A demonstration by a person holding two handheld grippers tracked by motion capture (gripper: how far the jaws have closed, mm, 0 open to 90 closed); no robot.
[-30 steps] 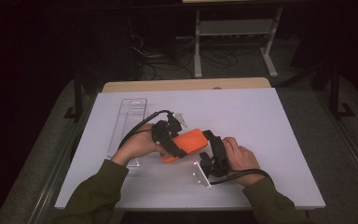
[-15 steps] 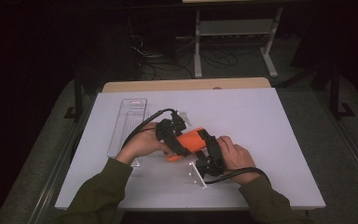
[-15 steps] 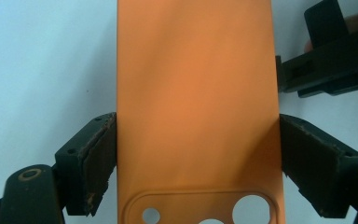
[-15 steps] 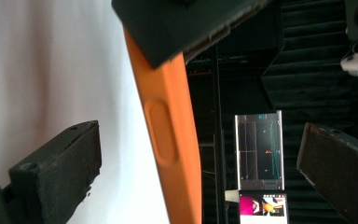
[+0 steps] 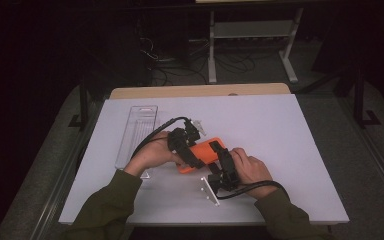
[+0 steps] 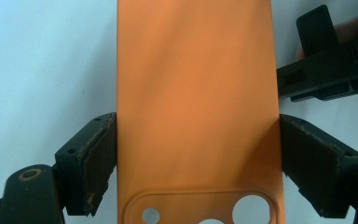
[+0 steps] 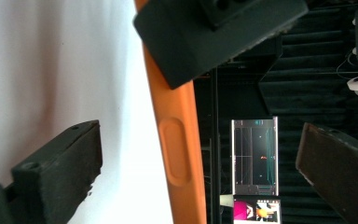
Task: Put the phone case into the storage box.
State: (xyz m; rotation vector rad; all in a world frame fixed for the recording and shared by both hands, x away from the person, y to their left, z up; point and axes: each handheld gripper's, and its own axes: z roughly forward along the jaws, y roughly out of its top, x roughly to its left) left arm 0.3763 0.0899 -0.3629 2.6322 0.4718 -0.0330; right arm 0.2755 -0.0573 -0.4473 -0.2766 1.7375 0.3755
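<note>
Orange phone case [image 5: 202,154] sits at table centre in the high view, held up off the white table top [image 5: 290,145] between both hands. Left gripper [image 5: 184,145] clamps its left end; left hand [image 5: 152,155] comes in from near left. Right gripper [image 5: 223,167] is at the case's right near end, right hand [image 5: 250,169] behind it. Clear plastic packaging tray [image 5: 137,132] lies flat to the left, well apart from the case. Small white bracket-like piece [image 5: 210,191] lies on the table near the right gripper; can't tell what it is.

Left gripper view: orange phone case [image 6: 196,102] runs straight up between the two black jaws, camera cutout with round holes at the bottom. Both pads press on the case's long edges, jaws tight on it. Right gripper [image 6: 331,65] shows at the far right edge of the case, over the white table top [image 6: 46,60].

Right gripper view: orange phone case [image 7: 177,149] seen edge-on, side button bump visible, standing between the jaws. Jaws wide apart, neither pad touching the case. Left gripper [image 7: 219,32] sits on the case's far end at top. White table top [image 7: 51,65] to the left, dark room with a lit screen [image 7: 254,158] to the right.
</note>
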